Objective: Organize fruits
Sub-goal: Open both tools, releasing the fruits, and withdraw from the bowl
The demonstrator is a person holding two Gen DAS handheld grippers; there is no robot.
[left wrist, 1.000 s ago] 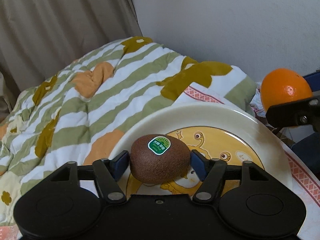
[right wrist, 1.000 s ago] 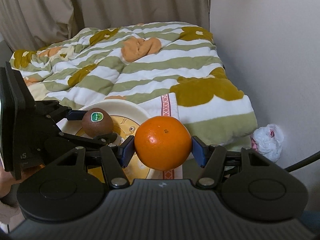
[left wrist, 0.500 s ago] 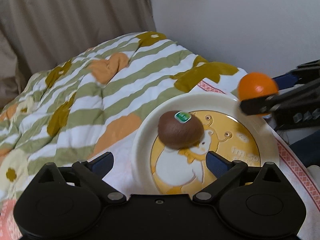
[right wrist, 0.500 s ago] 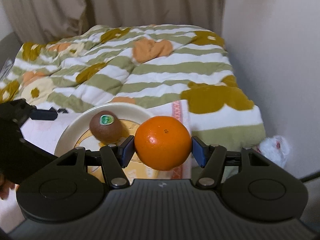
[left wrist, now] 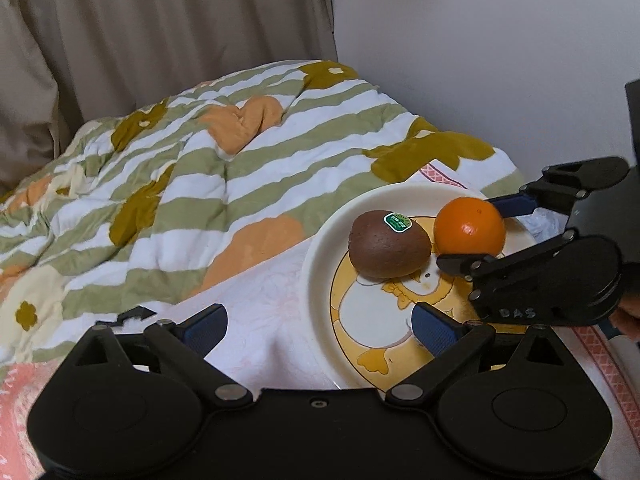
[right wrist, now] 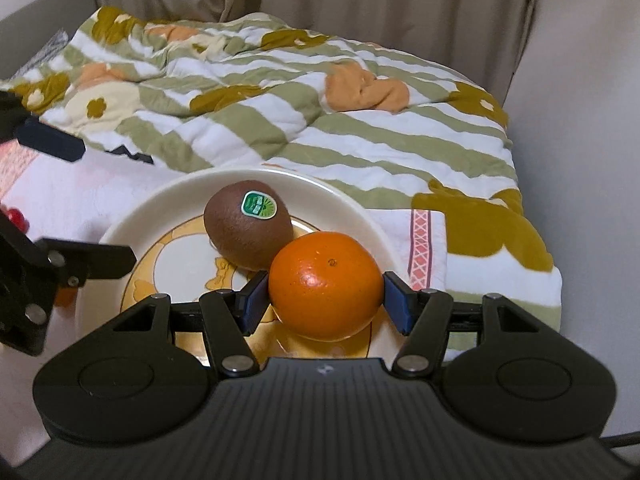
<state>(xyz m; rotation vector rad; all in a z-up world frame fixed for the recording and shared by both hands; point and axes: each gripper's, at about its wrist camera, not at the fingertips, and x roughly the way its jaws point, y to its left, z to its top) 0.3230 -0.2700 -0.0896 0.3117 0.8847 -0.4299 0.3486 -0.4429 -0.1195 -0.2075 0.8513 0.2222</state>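
A brown kiwi [left wrist: 390, 244] [right wrist: 248, 228] with a green sticker lies on the cream plate [left wrist: 320, 248] [right wrist: 160, 208] with a duck picture. My left gripper [left wrist: 318, 326] [right wrist: 106, 204] stands wide open, pulled back from the kiwi, with nothing between its blue pads. My right gripper [right wrist: 324, 304] [left wrist: 480, 232] is shut on an orange [right wrist: 324, 284] [left wrist: 468, 226], holding it low over the plate, close against the kiwi's right side. Whether the orange rests on the plate I cannot tell.
The plate sits on a white cloth with pink trim [right wrist: 420, 248] at the near edge of a bed. A green-striped quilt [left wrist: 200, 168] covers the bed beyond, with beige curtains [left wrist: 160, 40] behind and a white wall [left wrist: 480, 60] to the right. A hand [left wrist: 628, 312] shows at the right edge.
My left gripper opened, left the kiwi on the plate and drew back. My right gripper came down with the orange from beside the plate to right next to the kiwi.
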